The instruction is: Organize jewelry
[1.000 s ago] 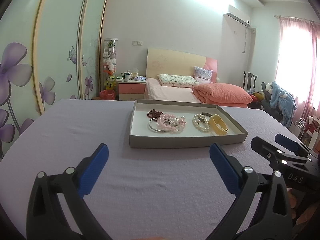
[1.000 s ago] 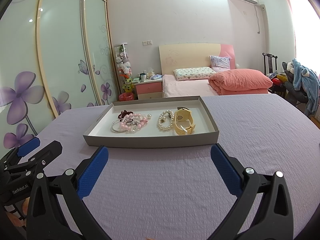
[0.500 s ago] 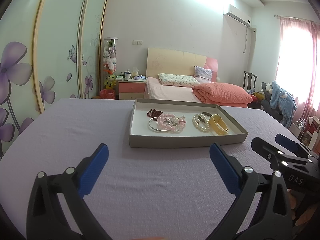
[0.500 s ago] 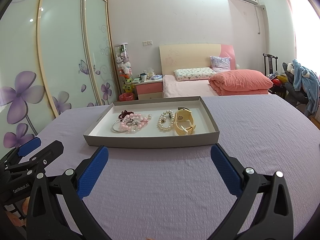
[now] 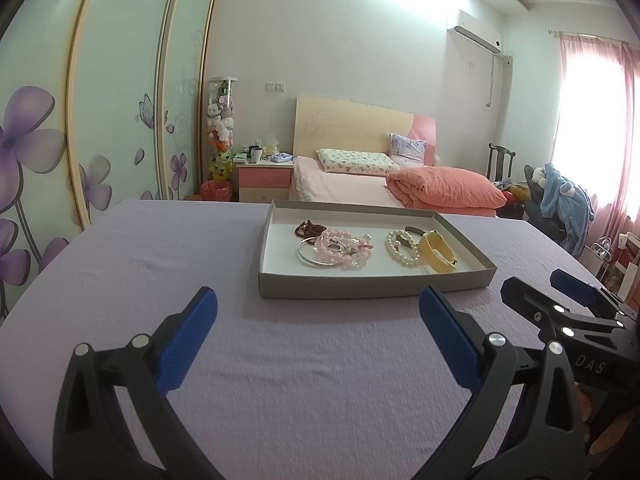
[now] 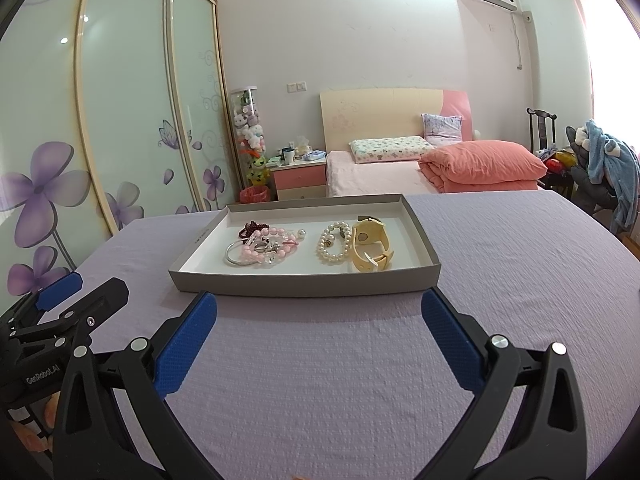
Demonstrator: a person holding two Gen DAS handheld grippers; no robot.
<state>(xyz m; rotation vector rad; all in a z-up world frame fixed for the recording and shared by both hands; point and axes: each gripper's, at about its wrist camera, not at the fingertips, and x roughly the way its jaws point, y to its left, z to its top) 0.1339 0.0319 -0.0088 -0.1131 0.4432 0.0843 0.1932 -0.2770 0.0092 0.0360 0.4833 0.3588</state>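
We hold our left gripper (image 5: 318,312) and right gripper (image 6: 319,314) low in the frame, fingers spread wide, empty. The tray (image 6: 304,286) sits mid-frame on the purple cloth (image 6: 520,264), holding a pearl bracelet (image 6: 332,244), pink beads (image 6: 266,250) and perhaps a yellow watch (image 6: 370,250).

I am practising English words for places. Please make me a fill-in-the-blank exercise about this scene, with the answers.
1. All the jewelry lies inside the grey ____ on the purple cloth.
2. The pearl bracelet lies directly left of the ____ watch.
3. Both the left hand-held gripper and the right hand-held gripper are ____ and hold nothing.

Answers: tray; yellow; open
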